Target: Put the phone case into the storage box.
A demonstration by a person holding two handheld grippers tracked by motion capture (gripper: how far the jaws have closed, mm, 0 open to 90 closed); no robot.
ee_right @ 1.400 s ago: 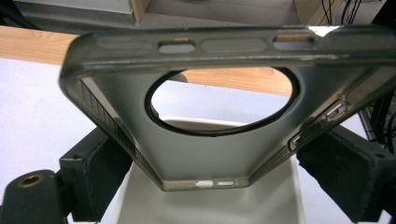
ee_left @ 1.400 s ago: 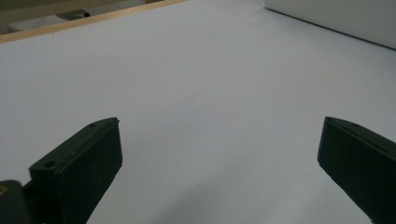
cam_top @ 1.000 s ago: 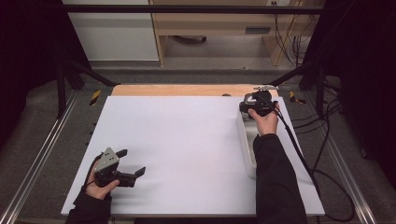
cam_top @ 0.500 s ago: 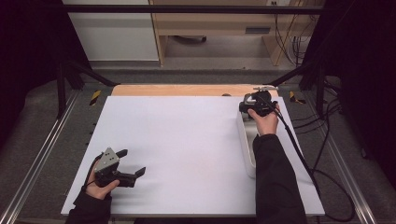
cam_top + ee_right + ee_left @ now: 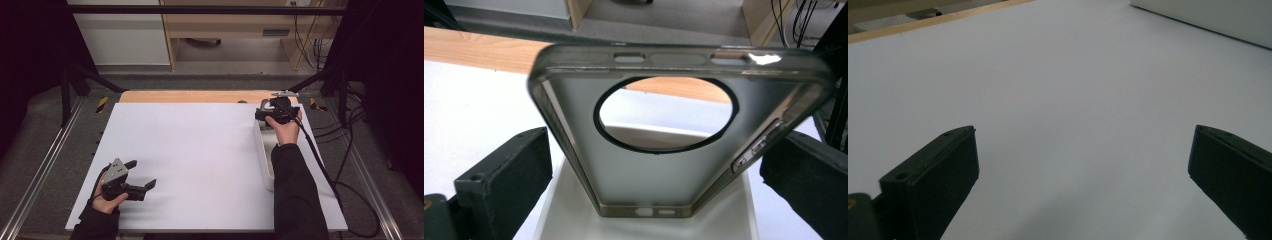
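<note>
- Phone case (image 5: 674, 150), translucent smoky grey with a big round camera hole, sits between the jaws of the right gripper (image 5: 659, 200), tilted so its open side faces the camera.
- Right jaws are spread wide, one at each long edge of the case; right one looks touching near the side buttons, left one shows a gap, so a firm pinch cannot be confirmed.
- Case hangs over the far end of a white tray (image 5: 724, 210); in the high view the same tray (image 5: 261, 150) lies along the right side of the tabletop (image 5: 200, 150), and the right gripper (image 5: 276, 114) is up at its far end near the wooden strip (image 5: 190, 96).
- Left gripper (image 5: 142, 187) rests low at the near-left of the tabletop, well apart from the case; in the left gripper view its jaws are wide open with nothing between them, just bare white surface.
- Step, as judged: case is being lifted out of, or held above, the tray by the right hand; left hand idle.
- Next move likely calls for a sure squeeze on the long edges, soft shell may flex or slip, then carrying it clear of the tray rim to open tabletop.
</note>
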